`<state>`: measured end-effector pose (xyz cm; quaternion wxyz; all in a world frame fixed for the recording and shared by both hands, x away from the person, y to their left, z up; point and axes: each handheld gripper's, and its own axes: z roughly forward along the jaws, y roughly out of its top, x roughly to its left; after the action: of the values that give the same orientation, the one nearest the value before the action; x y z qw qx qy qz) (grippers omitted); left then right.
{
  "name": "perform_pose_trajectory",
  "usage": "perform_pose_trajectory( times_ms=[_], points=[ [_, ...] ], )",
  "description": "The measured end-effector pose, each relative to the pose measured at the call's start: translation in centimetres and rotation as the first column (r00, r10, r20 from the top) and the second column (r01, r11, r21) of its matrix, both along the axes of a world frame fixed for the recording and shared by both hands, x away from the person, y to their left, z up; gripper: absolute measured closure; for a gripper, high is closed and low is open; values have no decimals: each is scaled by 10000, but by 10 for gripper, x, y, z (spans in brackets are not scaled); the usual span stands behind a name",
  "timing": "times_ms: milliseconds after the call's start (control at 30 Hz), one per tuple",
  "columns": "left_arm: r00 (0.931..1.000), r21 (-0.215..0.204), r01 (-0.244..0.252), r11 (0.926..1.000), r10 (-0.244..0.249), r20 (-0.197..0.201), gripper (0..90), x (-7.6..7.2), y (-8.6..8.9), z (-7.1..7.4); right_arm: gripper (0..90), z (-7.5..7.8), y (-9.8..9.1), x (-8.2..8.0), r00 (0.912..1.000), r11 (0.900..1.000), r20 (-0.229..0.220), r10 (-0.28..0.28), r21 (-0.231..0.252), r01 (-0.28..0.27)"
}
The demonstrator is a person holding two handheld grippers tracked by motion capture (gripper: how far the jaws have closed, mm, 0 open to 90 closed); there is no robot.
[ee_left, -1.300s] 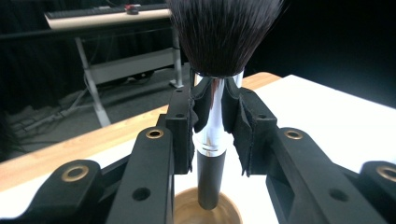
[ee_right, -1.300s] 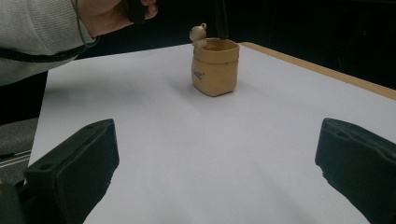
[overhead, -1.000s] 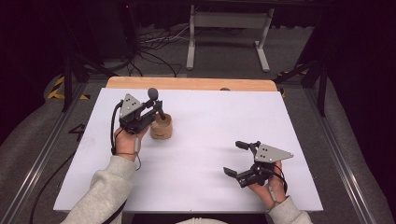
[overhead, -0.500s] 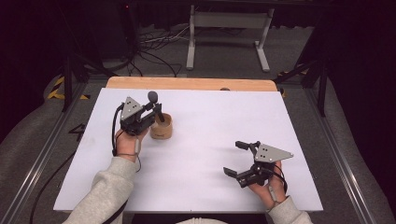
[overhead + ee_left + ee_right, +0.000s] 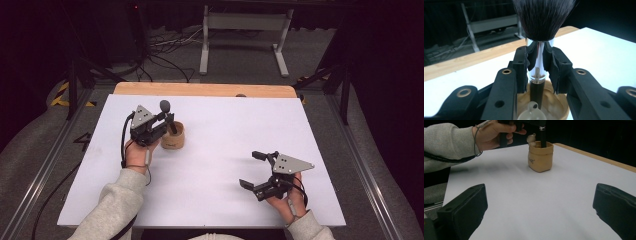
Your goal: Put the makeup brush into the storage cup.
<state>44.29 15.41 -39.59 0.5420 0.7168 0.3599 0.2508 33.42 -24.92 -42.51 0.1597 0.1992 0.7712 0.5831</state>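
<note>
Holding the makeup brush [image 5: 539,37] by its silver collar, the left gripper [image 5: 159,125] has its jaws clamped, and the handle already stands inside the tan cup [image 5: 173,137] on the counter [image 5: 240,125]. Only letting go seems left. The right gripper [image 5: 254,170] rests with jaws apart.

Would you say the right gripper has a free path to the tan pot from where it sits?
Probably yes: the right gripper stands open, with bare white table between it and the tan pot. The left gripper, shut on the brush, crowds its top.
</note>
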Motion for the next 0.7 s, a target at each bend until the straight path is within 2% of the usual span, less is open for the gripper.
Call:
perform_pose_trajectory(
  times_ms=[67, 100, 133, 167, 200, 267, 300, 367, 467, 633, 700],
  points=[
    [10000, -84, 90, 9999, -90, 3, 679, 0, 1, 0, 0, 0, 0, 0, 10000, 10000, 9, -6, -1, 6],
    [9998, -228, 173, 9996, -172, 43, 541, 0, 3, 1, 0, 0, -1, 0, 10000, 10000, -6, -13, 24, 13],
    [9997, -417, 234, 9989, -232, 53, 491, -1, 5, 3, 0, 0, -1, 0, 10000, 10000, 0, -21, 33, 21],
    [9997, -417, 234, 9989, -232, 53, 418, -1, 5, 3, 0, 0, -1, 0, 10000, 10000, 0, -21, 33, 21],
    [9994, -621, 324, 9975, -316, 141, 418, -2, 7, 5, 0, 0, -1, 0, 10000, 10000, -3, -36, 21, 36],
    [9985, -877, 484, 9950, -458, 313, 259, -6, 11, 11, 0, 1, -2, 0, 10000, 10000, 1, -46, 19, 46],
    [9976, -942, 624, 9936, -593, 355, 157, -8, 13, 14, 0, 1, -2, 0, 10000, 10000, 5, -56, 23, 56],
    [9965, -819, 738, 9939, -702, 461, 62, -13, 15, 18, 0, 1, -2, 0, 10000, 10000, 0, -72, 28, 72],
    [9951, -627, 828, 9946, -792, 584, 13, -19, 18, 23, 0, 1, -3, 1, 10000, 9999, 8, -86, 71, 86],
    [9930, -955, 844, 9918, -757, 912, 0, -32, 29, 32, 0, 2, -3, 1, 9999, 9999, 9, -103, 115, 103],
    [9914, -856, 890, 9924, -799, 1041, 0, -36, 32, 34, 0, 2, -4, 2, 9999, 9999, 28, -99, 127, 99]
  ],
)
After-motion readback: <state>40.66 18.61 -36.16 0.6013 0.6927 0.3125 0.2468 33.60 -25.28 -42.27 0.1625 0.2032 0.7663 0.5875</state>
